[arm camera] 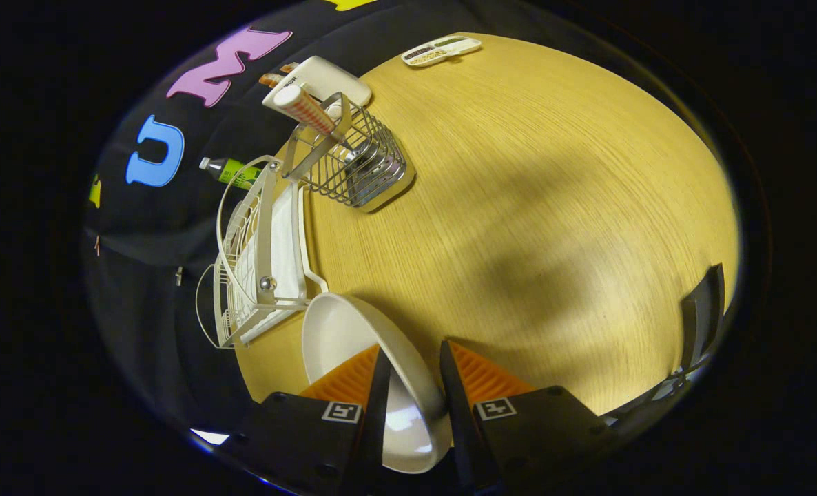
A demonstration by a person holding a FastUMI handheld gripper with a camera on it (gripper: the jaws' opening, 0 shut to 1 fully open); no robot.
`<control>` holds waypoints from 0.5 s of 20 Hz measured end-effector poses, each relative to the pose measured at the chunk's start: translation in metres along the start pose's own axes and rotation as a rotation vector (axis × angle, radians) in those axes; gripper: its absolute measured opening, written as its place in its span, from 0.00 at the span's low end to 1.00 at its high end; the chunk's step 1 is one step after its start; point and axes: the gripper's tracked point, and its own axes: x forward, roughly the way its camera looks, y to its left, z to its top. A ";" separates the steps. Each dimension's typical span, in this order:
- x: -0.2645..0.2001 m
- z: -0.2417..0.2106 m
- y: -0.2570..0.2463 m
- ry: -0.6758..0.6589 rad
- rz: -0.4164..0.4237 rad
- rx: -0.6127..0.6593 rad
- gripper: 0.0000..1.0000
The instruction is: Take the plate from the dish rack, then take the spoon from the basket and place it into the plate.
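One view, fisheye, mounted on the gripper (410, 365), looking forward along its two fingers and tilted down at the wooden table (553, 207) from above. Horizon rolled, so the tabletop runs slanted. Very near: a white plate (343, 331) sits between the fingers right at the lens, both fingers pressing its rim. Just beyond, close, the white dish rack (257, 262); further on, the wire basket (353, 165). The far table edge and black cloth wall (147, 275) close the background.
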 end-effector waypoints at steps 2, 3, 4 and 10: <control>-0.001 0.011 0.004 -0.018 0.023 0.014 0.54; -0.002 0.016 0.006 -0.023 0.035 0.023 0.57; -0.003 0.019 0.006 -0.029 0.039 0.024 0.64; -0.040 0.049 0.005 -0.131 0.039 -0.090 0.95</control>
